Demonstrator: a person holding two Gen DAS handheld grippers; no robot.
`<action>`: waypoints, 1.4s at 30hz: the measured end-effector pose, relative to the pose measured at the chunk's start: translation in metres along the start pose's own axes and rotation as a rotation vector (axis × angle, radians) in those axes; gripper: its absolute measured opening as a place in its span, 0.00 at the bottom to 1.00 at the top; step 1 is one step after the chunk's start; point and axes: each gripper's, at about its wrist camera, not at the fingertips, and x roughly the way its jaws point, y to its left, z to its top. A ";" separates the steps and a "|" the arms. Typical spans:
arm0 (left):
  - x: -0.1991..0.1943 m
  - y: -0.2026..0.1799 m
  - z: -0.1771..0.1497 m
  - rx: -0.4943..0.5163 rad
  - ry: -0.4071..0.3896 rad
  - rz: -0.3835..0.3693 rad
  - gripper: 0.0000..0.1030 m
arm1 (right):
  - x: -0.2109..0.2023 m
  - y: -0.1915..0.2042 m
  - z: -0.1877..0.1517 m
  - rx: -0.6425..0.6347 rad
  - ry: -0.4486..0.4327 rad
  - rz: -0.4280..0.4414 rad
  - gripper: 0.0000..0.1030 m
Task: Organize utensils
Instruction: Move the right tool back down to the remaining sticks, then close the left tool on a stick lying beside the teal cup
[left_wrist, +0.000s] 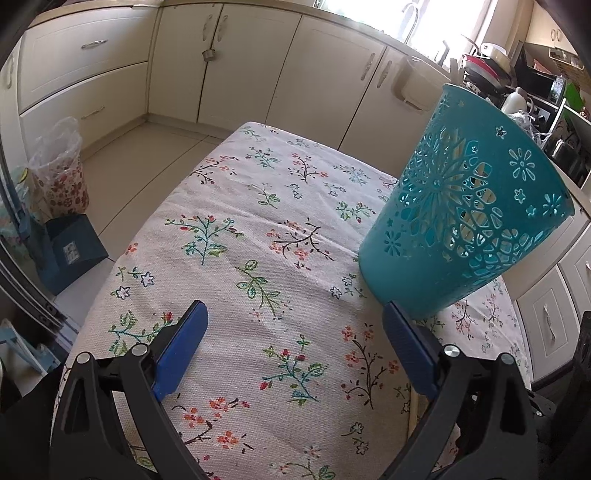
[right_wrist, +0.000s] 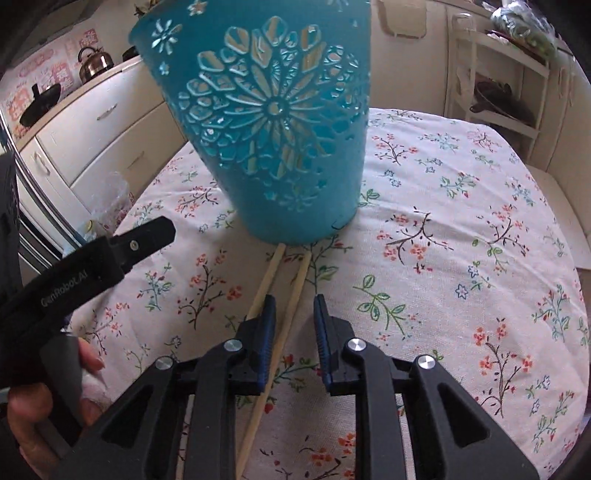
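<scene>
A teal cut-out basket (left_wrist: 465, 206) stands on the flowered tablecloth (left_wrist: 258, 229), and pale wooden sticks show through its holes. In the right wrist view two wooden chopsticks (right_wrist: 295, 291) lie on the cloth in front of the basket (right_wrist: 273, 122), their far ends at its base. My right gripper (right_wrist: 294, 306) hangs just above them, its jaws a narrow gap apart. One chopstick runs beneath that gap and the pads do not press on it. My left gripper (left_wrist: 295, 314) stands wide open over bare cloth, left of the basket, holding nothing.
Cream kitchen cabinets (left_wrist: 229, 62) run behind the table. A crowded counter (left_wrist: 524, 77) sits at the far right. A flowered bin (left_wrist: 62, 177) and a blue box (left_wrist: 74, 254) are on the floor to the left. A hand (right_wrist: 44, 410) holds the left tool.
</scene>
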 end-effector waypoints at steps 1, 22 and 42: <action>0.000 0.000 0.000 0.000 0.000 0.000 0.89 | -0.001 0.000 -0.005 -0.007 0.001 -0.004 0.16; 0.004 -0.053 -0.015 0.234 0.072 -0.032 0.89 | -0.042 -0.082 -0.033 0.083 -0.036 0.071 0.08; 0.009 -0.066 -0.032 0.237 0.135 -0.025 0.05 | -0.037 -0.082 -0.031 0.103 -0.029 0.105 0.09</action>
